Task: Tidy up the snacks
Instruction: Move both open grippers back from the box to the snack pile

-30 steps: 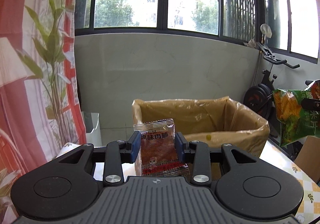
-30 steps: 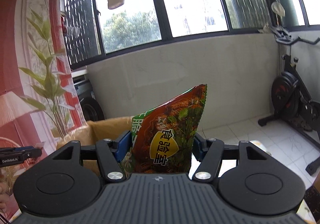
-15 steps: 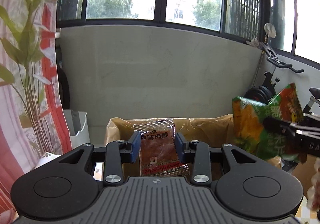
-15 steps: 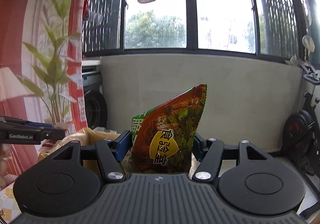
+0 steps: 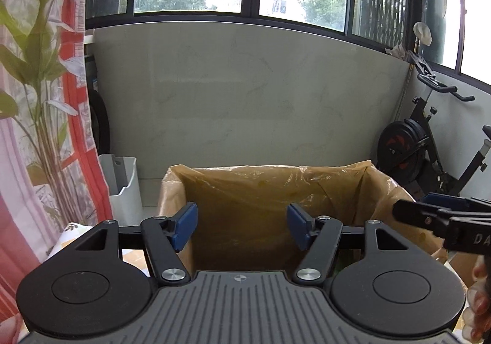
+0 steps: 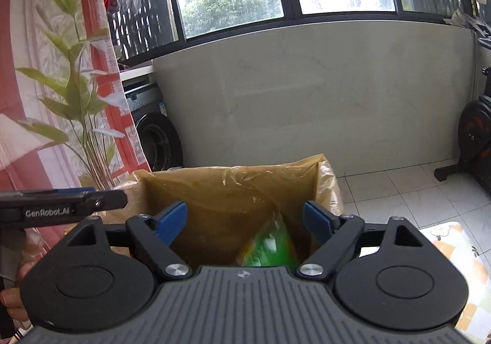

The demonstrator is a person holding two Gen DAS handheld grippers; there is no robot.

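In the lower middle of both wrist views stands a cardboard box (image 5: 270,190) lined with yellowish plastic, open at the top. The left gripper (image 5: 242,226) hangs over the box; its blue fingers (image 5: 184,226) are apart and opening, and nothing is between them. The right gripper (image 6: 245,223) is also over the box (image 6: 233,190), its fingers (image 6: 170,221) spread and opening. Below and between them, blurred, a green snack bag (image 6: 268,249) is inside the box and touches no finger. In the left view, the right gripper enters from the right edge. At the lower right of the right view a patterned tabletop (image 6: 454,239) shows. An exercise bike (image 5: 429,144) stands at the right of the left view.
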